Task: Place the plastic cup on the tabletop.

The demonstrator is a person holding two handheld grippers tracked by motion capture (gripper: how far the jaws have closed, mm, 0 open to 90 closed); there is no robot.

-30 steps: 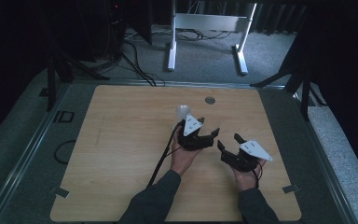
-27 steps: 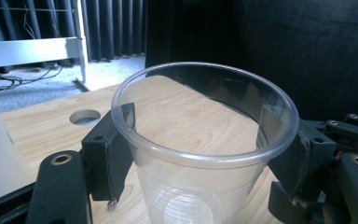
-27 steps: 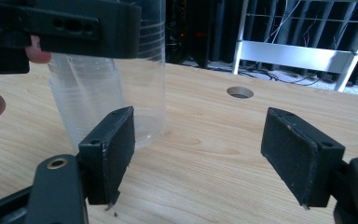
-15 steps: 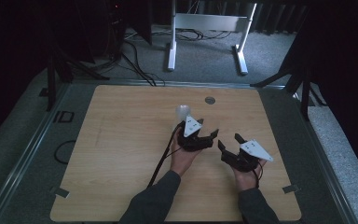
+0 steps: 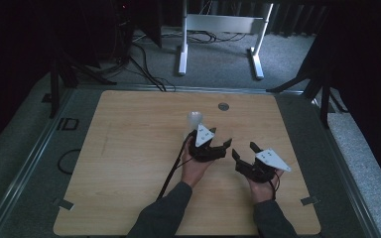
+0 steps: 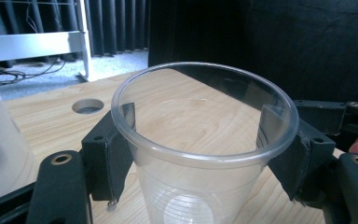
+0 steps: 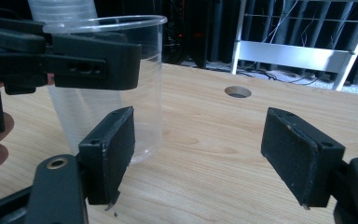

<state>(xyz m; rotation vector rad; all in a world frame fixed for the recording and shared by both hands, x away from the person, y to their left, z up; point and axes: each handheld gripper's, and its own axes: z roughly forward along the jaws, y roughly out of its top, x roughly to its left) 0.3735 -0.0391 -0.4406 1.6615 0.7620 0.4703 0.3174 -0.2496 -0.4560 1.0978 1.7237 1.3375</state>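
At the middle of the table [image 5: 129,148] in the high view, your left gripper [image 5: 213,144] sits just at seven o'clock of the stack of cups [image 5: 194,120], your right gripper [image 5: 243,153] near it at four o'clock. In the left gripper view, the pads [image 6: 116,149] clamp the clear cup [image 6: 200,154] under its rim, upright, the stack at nine o'clock. In the right gripper view, the right gripper [image 7: 200,154] stands released and empty, the cup at ten o'clock resting on the wood. You seem to be parting one cup from the stack; next, carry it clear without squeezing harder.
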